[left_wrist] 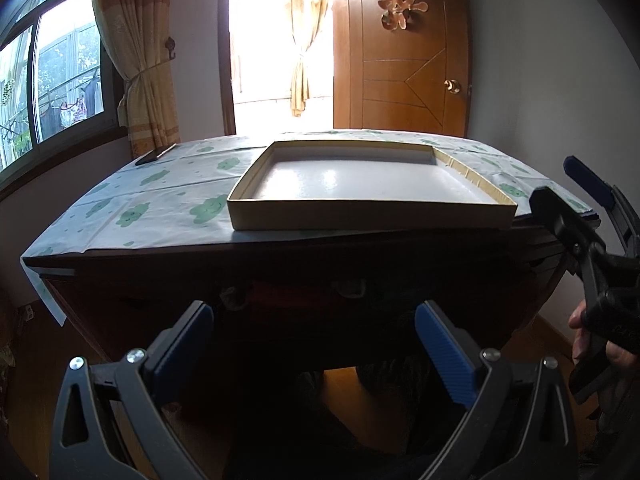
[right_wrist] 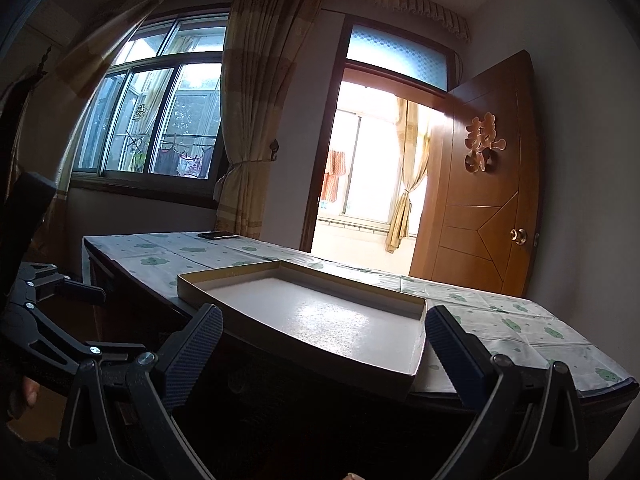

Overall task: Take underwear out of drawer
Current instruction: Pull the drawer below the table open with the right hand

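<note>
Both grippers are hanging in front of a dark wooden table (left_wrist: 280, 264), and neither is holding anything. The left gripper (left_wrist: 314, 344) is pointing at the shadowed front of the table, its two blue pads standing wide apart with nothing between them. The right gripper (right_wrist: 324, 354) is sitting higher, near the right end of the table edge, and its pads are also spread open and empty. The drawer (left_wrist: 296, 296) seems to be in that dark front just under the tabletop, where some crumpled cloth (left_wrist: 236, 296) is showing at the upper edge, but the shadow is too deep to tell whether this is the underwear or whether the drawer is already pulled out. On the tabletop a shallow cardboard tray (left_wrist: 372, 216) is lying empty on a cloth with green prints (left_wrist: 160, 196), and a dark phone (left_wrist: 155, 154) is resting near the far left corner. To do this step well, I think the left gripper should be going straight forward and a little upward to the cloth, keeping the pads open until the fabric is lying between them, and then closing on a thick fold, not on a thin edge which could slip. The right gripper is probably better kept aside, or steadying the drawer front, so that the two tools are not colliding in the narrow opening. The empty tray looks like a natural place for the garment.
</note>
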